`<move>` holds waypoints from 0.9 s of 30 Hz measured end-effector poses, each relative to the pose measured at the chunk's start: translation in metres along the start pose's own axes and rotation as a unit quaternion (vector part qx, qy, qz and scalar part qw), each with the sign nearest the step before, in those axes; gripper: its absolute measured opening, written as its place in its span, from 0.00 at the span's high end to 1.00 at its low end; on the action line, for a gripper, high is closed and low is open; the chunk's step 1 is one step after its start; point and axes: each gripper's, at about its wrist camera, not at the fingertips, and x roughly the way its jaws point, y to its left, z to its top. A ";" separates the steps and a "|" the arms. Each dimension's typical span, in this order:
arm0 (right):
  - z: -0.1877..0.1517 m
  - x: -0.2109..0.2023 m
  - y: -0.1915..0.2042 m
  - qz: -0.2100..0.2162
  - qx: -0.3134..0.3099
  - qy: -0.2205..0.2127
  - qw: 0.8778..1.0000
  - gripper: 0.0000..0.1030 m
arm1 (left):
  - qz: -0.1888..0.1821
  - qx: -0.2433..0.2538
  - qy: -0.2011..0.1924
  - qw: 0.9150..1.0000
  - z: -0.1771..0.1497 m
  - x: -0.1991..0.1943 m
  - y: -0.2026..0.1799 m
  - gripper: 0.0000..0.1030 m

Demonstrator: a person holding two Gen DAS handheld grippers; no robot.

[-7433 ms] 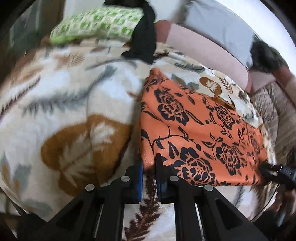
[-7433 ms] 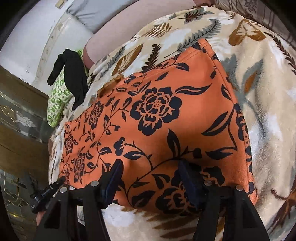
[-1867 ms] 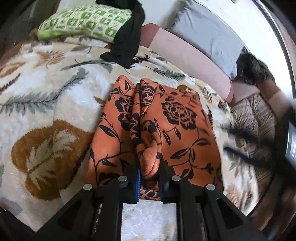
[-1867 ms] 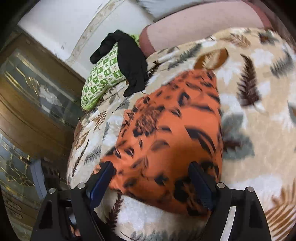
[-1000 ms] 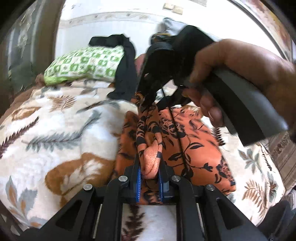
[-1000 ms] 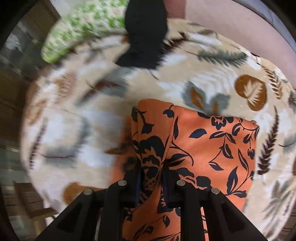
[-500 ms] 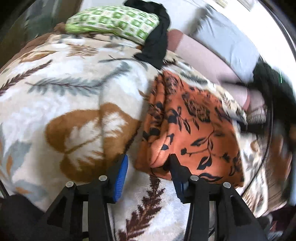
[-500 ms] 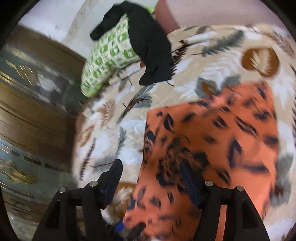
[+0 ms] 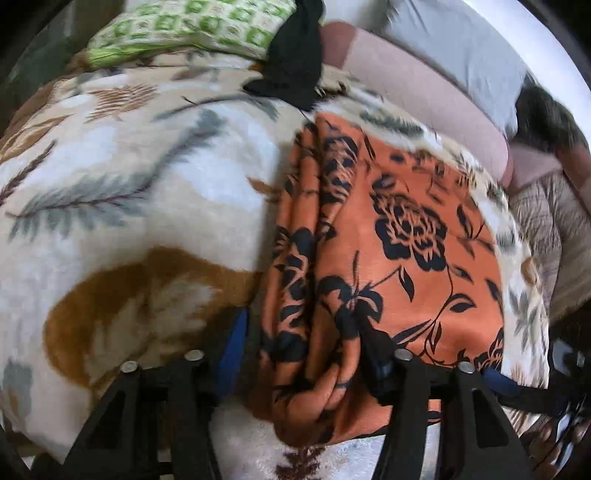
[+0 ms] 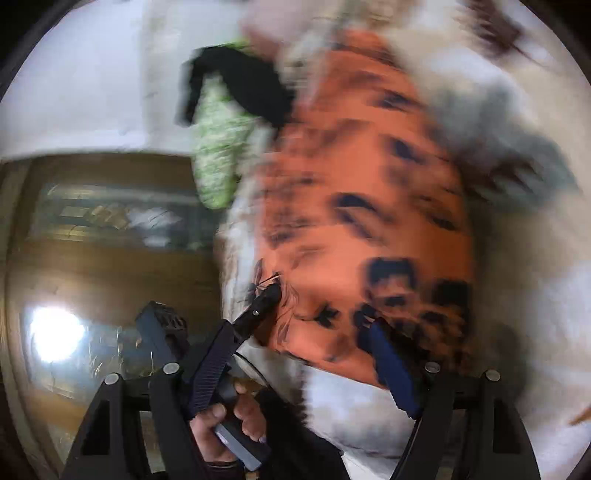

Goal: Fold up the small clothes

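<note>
A fleecy leaf-print blanket (image 9: 147, 192) fills the scene, cream with grey fronds and a big tan leaf, and behind it a green-and-white checked pillow (image 9: 192, 26) with a black garment (image 9: 295, 62) draped over its end. Pink and grey bedding (image 9: 424, 85) runs along the back.

On the blanket lies the orange floral cloth (image 9: 399, 236), folded into a narrow stack of layers, with the bunched folded edges on its left side and a rounded end pointing toward the camera. The left gripper (image 9: 303, 347) is spread wide, and that near end of the cloth sits right between its fingers: the blue-padded left finger stands apart from the fabric, the right finger is down against the top layer (whether it is pressing is hard to say).

Over to the right wrist view, heavily blurred. The right gripper (image 10: 269, 339) is wide open above the same cloth, nothing in it. In that view the left gripper's tip rests at the cloth's edge, held by the person's left hand (image 10: 229, 417). A wooden cabinet (image 10: 92, 266) with glass panels shows behind.
</note>
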 end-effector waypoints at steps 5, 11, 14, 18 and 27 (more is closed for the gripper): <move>0.004 -0.025 0.024 -0.008 -0.060 -0.017 0.998 0.23 | 0.004 0.071 -0.064 0.995 0.018 -0.041 -0.036 0.42; 0.059 -0.040 -0.011 -0.053 -0.008 -0.053 0.997 0.23 | 0.034 0.156 -0.056 0.986 0.056 0.003 -0.070 0.41; 0.054 -0.023 -0.025 -0.038 0.019 -0.019 0.999 0.22 | 0.066 0.171 -0.019 0.983 0.064 0.039 -0.064 0.37; 0.049 -0.016 -0.033 -0.024 0.033 -0.021 0.999 0.22 | 0.059 0.143 -0.006 0.988 0.064 0.054 -0.048 0.30; 0.036 -0.008 -0.035 -0.108 0.029 -0.011 0.994 0.52 | 0.048 0.130 -0.011 0.990 0.060 0.057 -0.044 0.29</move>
